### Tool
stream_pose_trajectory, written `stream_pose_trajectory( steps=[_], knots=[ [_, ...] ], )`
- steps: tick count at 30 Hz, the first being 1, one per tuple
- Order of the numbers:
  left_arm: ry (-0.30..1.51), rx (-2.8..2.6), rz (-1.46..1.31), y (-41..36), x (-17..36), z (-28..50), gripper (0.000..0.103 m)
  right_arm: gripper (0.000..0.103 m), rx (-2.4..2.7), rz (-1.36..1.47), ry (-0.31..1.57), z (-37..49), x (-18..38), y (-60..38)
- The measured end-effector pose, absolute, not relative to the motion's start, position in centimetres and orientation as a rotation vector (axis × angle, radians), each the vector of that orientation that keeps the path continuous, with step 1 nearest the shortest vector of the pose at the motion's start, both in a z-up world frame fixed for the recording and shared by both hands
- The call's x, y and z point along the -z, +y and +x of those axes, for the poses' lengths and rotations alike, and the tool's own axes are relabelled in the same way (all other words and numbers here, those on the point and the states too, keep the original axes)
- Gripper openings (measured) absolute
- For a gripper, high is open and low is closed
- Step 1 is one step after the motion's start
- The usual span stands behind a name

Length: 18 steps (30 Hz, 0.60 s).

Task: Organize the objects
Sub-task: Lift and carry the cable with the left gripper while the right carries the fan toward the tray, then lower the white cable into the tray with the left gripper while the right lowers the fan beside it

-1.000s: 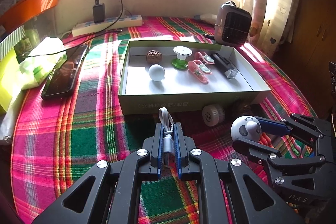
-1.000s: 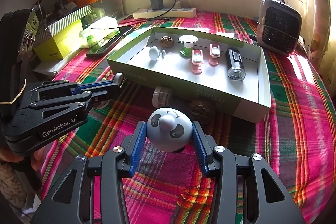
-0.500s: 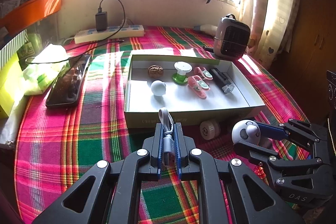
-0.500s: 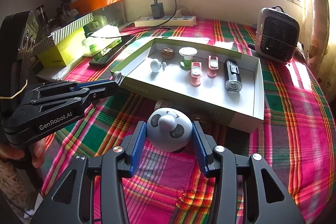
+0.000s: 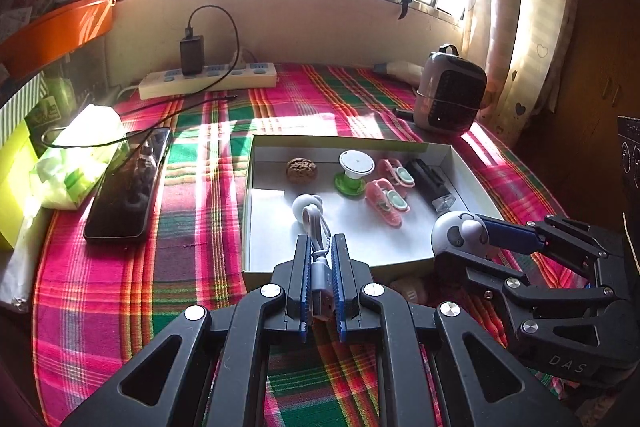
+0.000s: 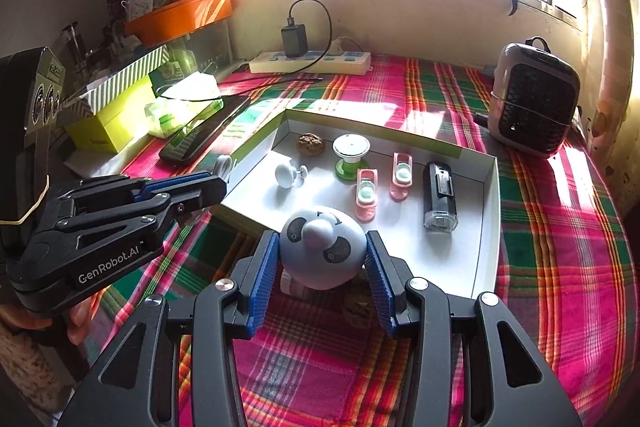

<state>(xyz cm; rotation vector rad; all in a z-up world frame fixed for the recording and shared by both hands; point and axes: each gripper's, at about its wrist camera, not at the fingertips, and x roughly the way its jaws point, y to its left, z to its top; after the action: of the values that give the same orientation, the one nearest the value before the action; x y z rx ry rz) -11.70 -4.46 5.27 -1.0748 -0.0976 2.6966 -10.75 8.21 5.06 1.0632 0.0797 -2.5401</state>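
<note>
My left gripper [image 5: 321, 259] is shut on a short grey USB cable [image 5: 318, 267], whose loop rises above the near wall of the open box [image 5: 340, 269]. My right gripper [image 6: 322, 259] is shut on a pale blue panda-faced ball [image 6: 320, 253], held over the box's [image 6: 486, 227] near edge. The same ball [image 5: 458, 237] shows at the right of the left wrist view. In the box lie a white knob [image 6: 285, 174], a walnut [image 6: 310, 145], a green-and-white spool [image 6: 350, 155], two pink clips [image 6: 366, 193] and a black flashlight [image 6: 438, 195].
A walnut [image 6: 358, 309] and a white roll [image 5: 408, 289] lie on the plaid cloth before the box. A phone [image 5: 128, 185], tissue pack [image 5: 76, 163] and yellow box [image 6: 108, 125] sit left. A power strip [image 5: 208, 79] lies by the wall, a small heater [image 6: 534, 99] at right.
Both grippers have risen and moved toward the box with their loads. The cable loop and the panda ball now stand over the box's near edge instead of over the cloth.
</note>
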Motion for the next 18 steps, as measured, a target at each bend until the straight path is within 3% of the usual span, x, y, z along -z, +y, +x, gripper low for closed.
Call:
stream_pose_trajectory(
  steps=[18],
  knots=[
    [-0.101,-2.682,-1.113,-3.9,-4.3,-15.3,0.009,0.045,2.535,1.107,0.074,-15.5,-4.1,7.7]
  ],
)
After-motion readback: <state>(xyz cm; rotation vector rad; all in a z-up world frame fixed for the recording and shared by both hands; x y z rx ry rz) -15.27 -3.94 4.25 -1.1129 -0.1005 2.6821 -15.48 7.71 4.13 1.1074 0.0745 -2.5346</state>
